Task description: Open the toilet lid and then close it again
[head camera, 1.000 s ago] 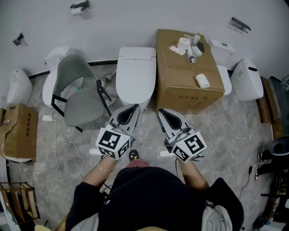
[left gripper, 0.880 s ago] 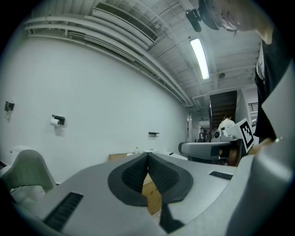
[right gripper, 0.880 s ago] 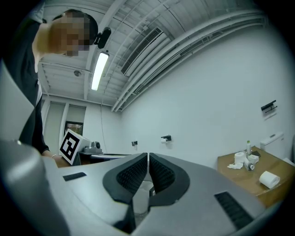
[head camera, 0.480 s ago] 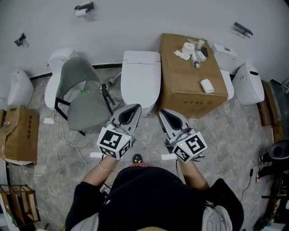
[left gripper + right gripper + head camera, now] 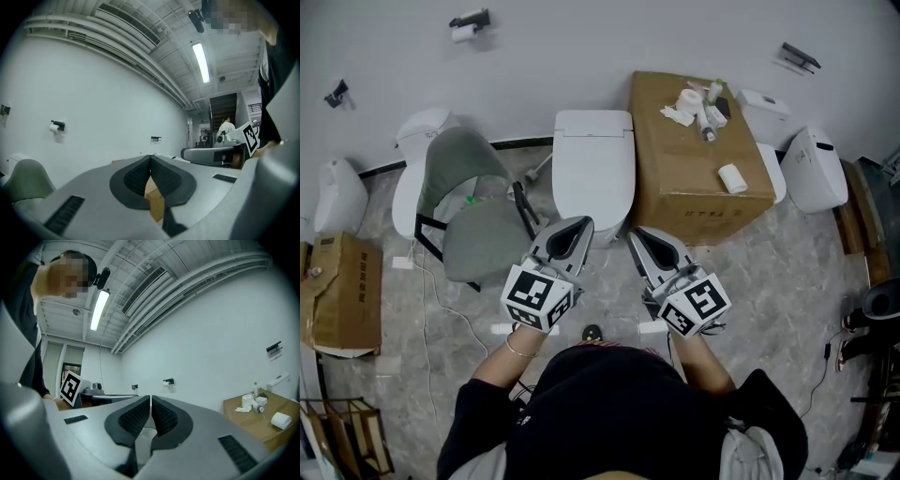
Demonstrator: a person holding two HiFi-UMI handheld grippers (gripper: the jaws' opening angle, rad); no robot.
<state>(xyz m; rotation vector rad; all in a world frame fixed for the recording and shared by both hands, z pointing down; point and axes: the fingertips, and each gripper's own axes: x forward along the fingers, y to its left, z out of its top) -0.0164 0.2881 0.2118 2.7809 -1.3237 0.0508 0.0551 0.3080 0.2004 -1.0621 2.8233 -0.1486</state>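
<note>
A white toilet (image 5: pixel 593 169) with its lid down stands against the back wall, between a grey chair and a big cardboard box. My left gripper (image 5: pixel 582 226) is held just in front of the bowl's near edge, jaws shut and empty. My right gripper (image 5: pixel 632 234) hovers beside it, a little right of the bowl, also shut on nothing. In the left gripper view the pads (image 5: pixel 161 177) meet at the tip, with the box's brown corner behind them. In the right gripper view the pads (image 5: pixel 135 418) meet too, and the toilet's white shows between them lower down.
A grey chair (image 5: pixel 473 214) stands left of the toilet. The cardboard box (image 5: pixel 694 155) on the right carries tissue rolls and bottles. Other white toilets (image 5: pixel 811 169) line the wall. A small box (image 5: pixel 342 291) lies at the left, and cables run over the marble floor.
The view has shifted slightly, so the toilet now sits nearer the middle. Both grippers hold the same pose, shut, in front of the bowl.
</note>
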